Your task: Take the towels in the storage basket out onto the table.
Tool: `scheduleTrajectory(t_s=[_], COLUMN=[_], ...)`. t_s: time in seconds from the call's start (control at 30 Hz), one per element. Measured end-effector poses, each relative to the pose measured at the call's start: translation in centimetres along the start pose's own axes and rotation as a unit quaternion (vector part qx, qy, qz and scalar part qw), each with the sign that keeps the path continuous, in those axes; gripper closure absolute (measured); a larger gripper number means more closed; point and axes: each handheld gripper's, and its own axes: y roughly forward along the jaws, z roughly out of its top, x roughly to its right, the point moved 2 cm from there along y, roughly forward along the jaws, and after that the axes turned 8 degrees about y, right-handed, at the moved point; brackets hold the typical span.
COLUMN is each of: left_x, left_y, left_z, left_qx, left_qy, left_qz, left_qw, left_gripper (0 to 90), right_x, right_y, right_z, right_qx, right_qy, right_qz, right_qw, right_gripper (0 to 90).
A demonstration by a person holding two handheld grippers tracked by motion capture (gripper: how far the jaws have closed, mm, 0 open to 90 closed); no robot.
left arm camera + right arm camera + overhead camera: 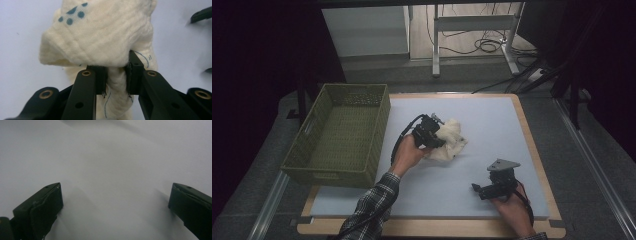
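Note:
A cream fluffy cloth (453, 139) with a blue paw print lies bunched near the middle of the pale blue mat (492, 125). My left gripper (440, 141) is down at the cloth's left side, and a hand holds it from below left. In the left gripper view the cloth (100, 37) bulges over the jaws, and my left gripper (116, 72) pinches a fold of it between its pads. My right gripper (476, 189) rests low over the mat at the front right, pointing left. In the right gripper view my right gripper (116, 195) stands open over bare mat.
A green woven basket (380, 131) stands at the left edge of the mat, with nothing visible in it. The mat lies on a wooden board (532, 150). Beyond the far edge are table legs and cables on the floor.

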Motion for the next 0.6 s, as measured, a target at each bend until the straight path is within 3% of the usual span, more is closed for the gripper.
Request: scheduleTrajectory(t_s=[0.2,0.3,0.4,0.47,0.6], left_x=[0.4,0.6,0.9,1.0,1.3], left_y=[2.5,3.2,2.9,2.4,0.7], left_z=[-1.5,-1.8,-1.9,-2.0,-2.7], left_qx=[0.000,0.004,0.025,0.027,0.046], left_qy=[0.003,0.003,-0.006,0.004,0.002], left_qz=[-0.006,-0.003,-0.008,-0.007,0.000], left_qw=[1.0000,1.0000,0.9996,0.9996,0.9990], left_gripper=[67.8,54.5,35.0,25.0,21.7], right_x=[0.0,0.0,0.0,0.0,0.0], right_y=[0.0,0.0,0.0,0.0,0.0], right_z=[0.0,0.0,0.0,0.0,0.0], right_qx=[0.000,0.000,-0.001,-0.001,-0.001], right_qy=[0.000,0.000,0.000,0.000,-0.001], right_qz=[0.000,0.000,-0.001,0.000,0.000], right_qw=[1.0000,1.0000,1.0000,1.0000,1.0000], right_gripper=[0.0,0.0,0.0,0.0,0.0])
